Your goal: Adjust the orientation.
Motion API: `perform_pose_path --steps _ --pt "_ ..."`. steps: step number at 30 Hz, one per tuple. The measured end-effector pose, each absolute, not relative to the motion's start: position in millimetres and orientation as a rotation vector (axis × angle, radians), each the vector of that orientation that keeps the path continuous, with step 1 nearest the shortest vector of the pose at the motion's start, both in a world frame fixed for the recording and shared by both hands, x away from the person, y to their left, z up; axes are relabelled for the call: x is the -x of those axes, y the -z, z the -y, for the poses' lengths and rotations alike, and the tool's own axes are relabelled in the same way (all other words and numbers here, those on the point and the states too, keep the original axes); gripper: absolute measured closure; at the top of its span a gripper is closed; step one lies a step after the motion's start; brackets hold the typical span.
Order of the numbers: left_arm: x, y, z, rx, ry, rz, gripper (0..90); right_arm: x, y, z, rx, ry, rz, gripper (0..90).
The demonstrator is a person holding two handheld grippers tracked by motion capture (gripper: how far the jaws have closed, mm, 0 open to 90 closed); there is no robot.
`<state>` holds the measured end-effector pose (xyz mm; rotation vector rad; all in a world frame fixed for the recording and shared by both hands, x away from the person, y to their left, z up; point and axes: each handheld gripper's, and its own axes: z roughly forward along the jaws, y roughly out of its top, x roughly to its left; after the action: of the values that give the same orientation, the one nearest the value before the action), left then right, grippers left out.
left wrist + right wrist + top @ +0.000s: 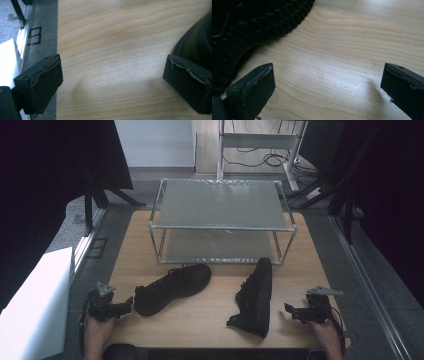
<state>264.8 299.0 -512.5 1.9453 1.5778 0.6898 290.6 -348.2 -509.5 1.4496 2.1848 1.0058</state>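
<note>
Partly cropped: right shoe [249, 27] sole.

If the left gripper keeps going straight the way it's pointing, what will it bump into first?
Probably the nearer black shoe. The left gripper points at its heel with jaws open and empty; its own view shows the shoe beside one jaw, so it may only graze it.

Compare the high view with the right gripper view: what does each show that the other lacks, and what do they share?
High view alone: the metal two-shelf rack, the left shoe resting on its sole, the left gripper and both of the person's hands. Right gripper view alone: the ridged tread of the right shoe's sole, close up, and the worn pads on the open jaws. Both share the wooden table, the right shoe lying on its side and the right gripper.
</note>
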Motion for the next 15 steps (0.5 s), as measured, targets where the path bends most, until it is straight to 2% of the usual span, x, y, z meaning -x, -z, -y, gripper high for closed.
perform_pose_path --steps 6,15 --pt "-264.8 509.1 -298.2 -1.899 -0.647 -1.564 3.3 -290.4 509.8 347.6 -1.446 -1.025 -2.193 0.1" --pt "-263.0 507.8 -300.8 -1.863 -0.649 -1.572 3.1 -290.6 510.2 342.6 -1.412 -1.028 -2.223 1.3"
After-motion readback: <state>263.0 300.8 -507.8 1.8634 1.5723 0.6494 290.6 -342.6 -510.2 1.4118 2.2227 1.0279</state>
